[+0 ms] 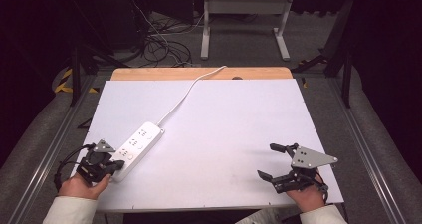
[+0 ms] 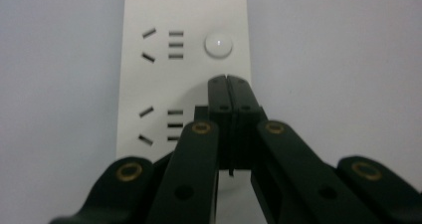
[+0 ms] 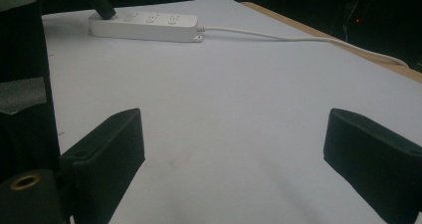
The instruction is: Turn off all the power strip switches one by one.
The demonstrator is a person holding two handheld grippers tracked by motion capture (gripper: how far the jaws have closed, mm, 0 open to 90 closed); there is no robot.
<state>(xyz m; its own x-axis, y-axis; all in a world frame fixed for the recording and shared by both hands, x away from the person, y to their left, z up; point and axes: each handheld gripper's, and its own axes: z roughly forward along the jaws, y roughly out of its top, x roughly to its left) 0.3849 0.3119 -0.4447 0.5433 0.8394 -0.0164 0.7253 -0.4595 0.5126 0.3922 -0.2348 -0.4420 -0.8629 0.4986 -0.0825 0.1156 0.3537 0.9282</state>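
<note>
— Pressing the near button, was it? The left gripper [image 2: 228, 79], jaws pressed together, had its tips on the white plastic power strip [image 1: 137, 143] — just short of the round white switch [image 2: 218, 45].
— A straight, gentle push would have served. The right gripper [image 1: 284, 163] lay spread, well apart; no containers nearby.

High view: white rectangular table sheet [image 1: 214, 134] evenly bright in centre of frame, surroundings along top and both sides fall to near black. Soft shadows under black two-jaw right gripper [image 1: 281, 160], lower right. Picture grainy, slightly soft. Left gripper view: white plastic power strip [image 2: 184, 59] sharp in upper middle, small glare spot on round white button [image 2: 218, 45]; black closed left gripper [image 2: 229, 79] blurred toward bottom edge. Right gripper view: near jaws out of focus, top corners dark.
</note>
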